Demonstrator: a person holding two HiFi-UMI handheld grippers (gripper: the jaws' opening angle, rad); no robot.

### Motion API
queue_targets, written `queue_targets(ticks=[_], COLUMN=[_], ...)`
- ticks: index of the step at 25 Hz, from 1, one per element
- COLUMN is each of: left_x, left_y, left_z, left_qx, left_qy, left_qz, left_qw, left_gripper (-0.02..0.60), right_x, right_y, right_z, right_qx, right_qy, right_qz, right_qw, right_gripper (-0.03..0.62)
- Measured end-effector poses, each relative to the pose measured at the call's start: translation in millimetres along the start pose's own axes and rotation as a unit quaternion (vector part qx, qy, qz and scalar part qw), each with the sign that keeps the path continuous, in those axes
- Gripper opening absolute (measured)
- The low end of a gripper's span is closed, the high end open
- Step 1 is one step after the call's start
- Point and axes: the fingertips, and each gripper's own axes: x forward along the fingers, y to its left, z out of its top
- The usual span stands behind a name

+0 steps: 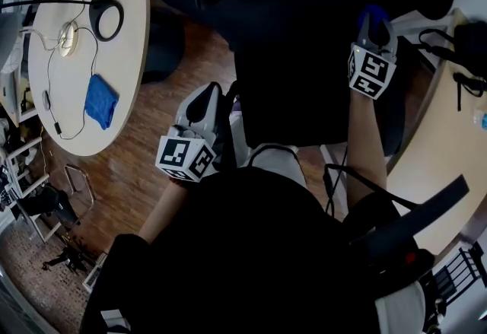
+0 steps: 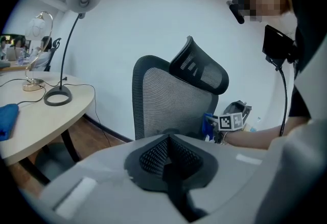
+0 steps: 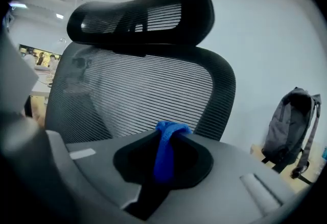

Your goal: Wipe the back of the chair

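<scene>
The black mesh office chair [image 1: 304, 36] stands right in front of me, and its backrest [image 3: 143, 100] and headrest [image 3: 143, 16] fill the right gripper view. My right gripper [image 3: 166, 135] is shut on a blue cloth [image 3: 165, 154], held close to the mesh at mid height. In the head view the right gripper [image 1: 373, 24] sits at the chair's right side with the blue cloth [image 1: 373, 17] at its tip. My left gripper [image 2: 168, 140] is shut on nothing and hangs back from the chair's left side [image 2: 168, 105]. From the head view, the left gripper [image 1: 205, 100] is lower left of the chair.
A round table [image 1: 129, 36] on the left carries a desk lamp base [image 1: 106, 17], cables and a second blue cloth [image 1: 100, 100]. A light desk [image 1: 449, 150] borders the right. A grey backpack [image 3: 294, 116] leans behind the chair. Wooden floor [image 1: 137, 173] lies between the table and the chair.
</scene>
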Motion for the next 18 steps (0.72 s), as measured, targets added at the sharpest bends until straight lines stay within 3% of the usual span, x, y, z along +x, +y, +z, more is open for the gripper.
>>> queue_targets(ticks=[3, 7, 13, 18], left_x=[-11, -24, -45, -68], left_y=[14, 30, 46, 60], left_z=[0, -8, -12, -9], left_qx=[-0.011, -0.027, -0.032, -0.031], left_qy=[-0.004, -0.004, -0.014, -0.023], left_qz=[0.013, 0.029, 0.042, 0.054], left_qw=[0.9998, 0.9992, 0.9985, 0.9978], left_gripper=[0.006, 0.006, 0.006, 0.006], right_x=[-1, -6, -14, -17], right_y=[31, 104, 240, 326], right_z=[8, 18, 34, 47], right_qx=[-0.015, -0.031, -0.095, -0.092], right_qy=[-0.016, -0.034, -0.068, -0.070], right_qz=[0.026, 0.117, 0.254, 0.329], right_qw=[0.999, 0.992, 0.960, 0.937], right_gripper=[0.029, 0.029, 0.034, 0.035])
